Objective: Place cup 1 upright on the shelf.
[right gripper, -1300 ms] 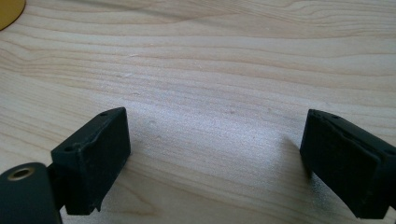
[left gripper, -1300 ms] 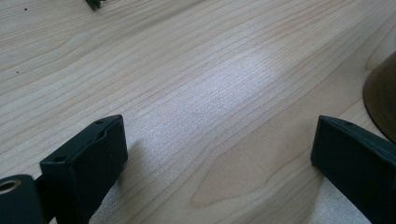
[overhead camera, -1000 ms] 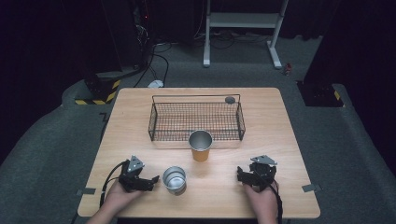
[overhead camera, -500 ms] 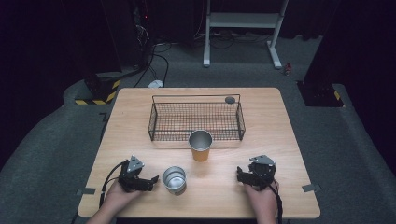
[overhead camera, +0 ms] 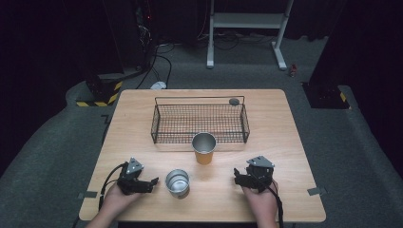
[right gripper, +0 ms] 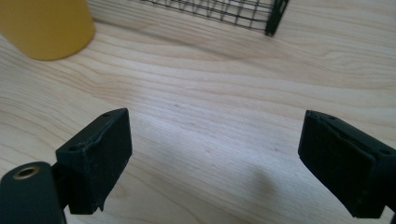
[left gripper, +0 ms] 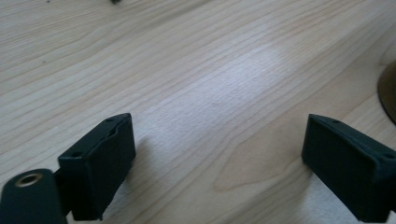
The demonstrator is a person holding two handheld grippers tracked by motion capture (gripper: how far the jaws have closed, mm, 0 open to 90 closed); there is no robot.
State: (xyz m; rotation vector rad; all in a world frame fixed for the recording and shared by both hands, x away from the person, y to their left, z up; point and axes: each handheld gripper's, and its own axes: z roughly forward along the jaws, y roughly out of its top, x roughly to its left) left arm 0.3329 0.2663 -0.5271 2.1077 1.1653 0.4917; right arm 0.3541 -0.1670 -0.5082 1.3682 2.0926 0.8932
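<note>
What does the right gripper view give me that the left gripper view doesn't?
Right gripper view: the yellow cup at upper left and a corner of the wire basket at the top. Left gripper view: a dark curved edge at far right, too cropped to identify. Both: bare wooden table between two black fingers spread wide, holding nothing.

Pale matt wood-grain table (overhead camera: 285,142), black wire basket (overhead camera: 199,121), shiny metal cup (overhead camera: 177,182).

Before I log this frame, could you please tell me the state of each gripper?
Left gripper: open, holding nothing, beside the silver cup.
Right gripper: open, holding nothing, over bare table.
</note>
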